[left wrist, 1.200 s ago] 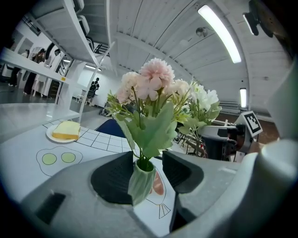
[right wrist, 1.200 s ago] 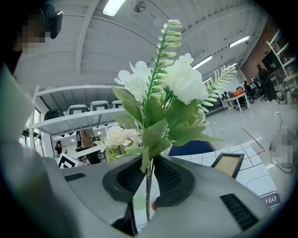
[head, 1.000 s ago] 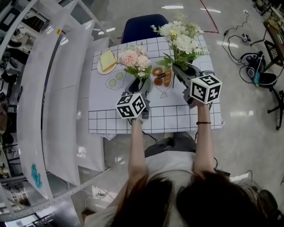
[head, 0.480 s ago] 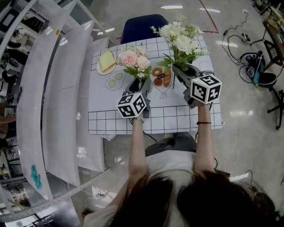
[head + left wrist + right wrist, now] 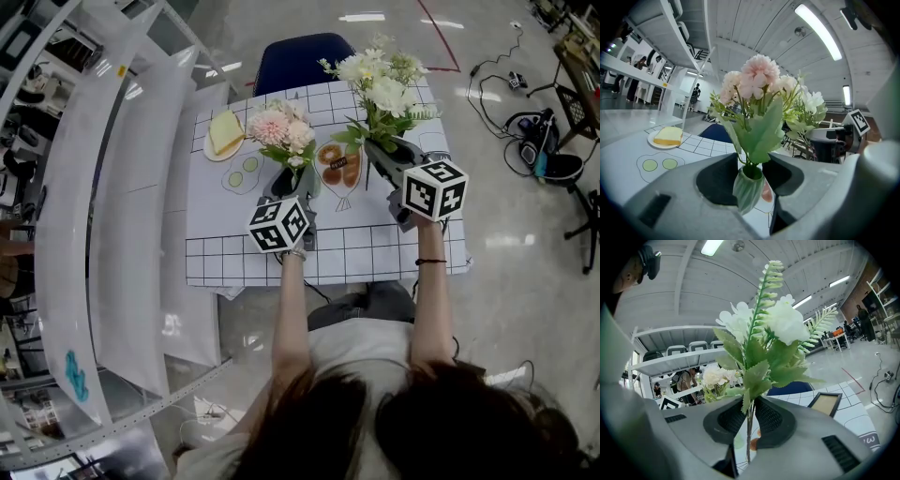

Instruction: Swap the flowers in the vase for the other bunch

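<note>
Logging, we note: left gripper (image 5: 749, 176) just closing round vase (image 5: 746, 196), seemingly touching; right gripper (image 5: 749, 420) pinching white bunch (image 5: 780, 324), stem-ends hidden.

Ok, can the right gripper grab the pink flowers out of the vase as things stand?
Probably not yet. The right gripper is shut on the white bunch, so its jaws are taken; it would likely need to put that bunch down first.

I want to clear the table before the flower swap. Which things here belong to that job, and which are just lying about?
Job: pink flowers, vase, white bunch.
Lying about: yellow slice, frame, chair.
</note>
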Action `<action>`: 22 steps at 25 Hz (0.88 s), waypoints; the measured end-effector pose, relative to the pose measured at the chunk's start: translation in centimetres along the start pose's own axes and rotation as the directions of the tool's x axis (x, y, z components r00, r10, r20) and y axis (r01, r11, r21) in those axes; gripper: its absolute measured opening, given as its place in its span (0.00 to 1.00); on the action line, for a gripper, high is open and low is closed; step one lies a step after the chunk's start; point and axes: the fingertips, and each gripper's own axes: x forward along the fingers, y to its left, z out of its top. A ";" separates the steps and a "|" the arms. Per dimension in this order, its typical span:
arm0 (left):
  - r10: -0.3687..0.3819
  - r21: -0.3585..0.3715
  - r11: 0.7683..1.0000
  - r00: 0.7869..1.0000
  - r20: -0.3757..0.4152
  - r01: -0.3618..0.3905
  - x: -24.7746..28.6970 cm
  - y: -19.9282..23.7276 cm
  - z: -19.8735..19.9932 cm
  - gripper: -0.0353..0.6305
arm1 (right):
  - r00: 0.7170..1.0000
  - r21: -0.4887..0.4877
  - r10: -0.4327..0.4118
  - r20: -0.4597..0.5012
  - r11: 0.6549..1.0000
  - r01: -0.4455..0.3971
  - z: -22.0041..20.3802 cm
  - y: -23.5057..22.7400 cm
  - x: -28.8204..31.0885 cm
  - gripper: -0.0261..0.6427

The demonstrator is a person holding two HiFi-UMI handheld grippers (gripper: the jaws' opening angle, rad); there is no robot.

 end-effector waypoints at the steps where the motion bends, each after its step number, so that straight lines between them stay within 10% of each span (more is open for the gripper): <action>1: 0.005 0.004 1.000 1.000 0.003 -0.005 0.0 0.0 0.1 0.30 | 1.000 0.000 -0.001 0.001 1.000 0.001 0.0 0.0 -0.1 0.12; 22: 0.026 0.011 1.000 0.997 0.076 -0.026 -1.4 -0.2 2.3 0.21 | 1.000 -0.011 0.025 -0.005 1.000 -0.026 0.9 0.3 -0.2 0.12</action>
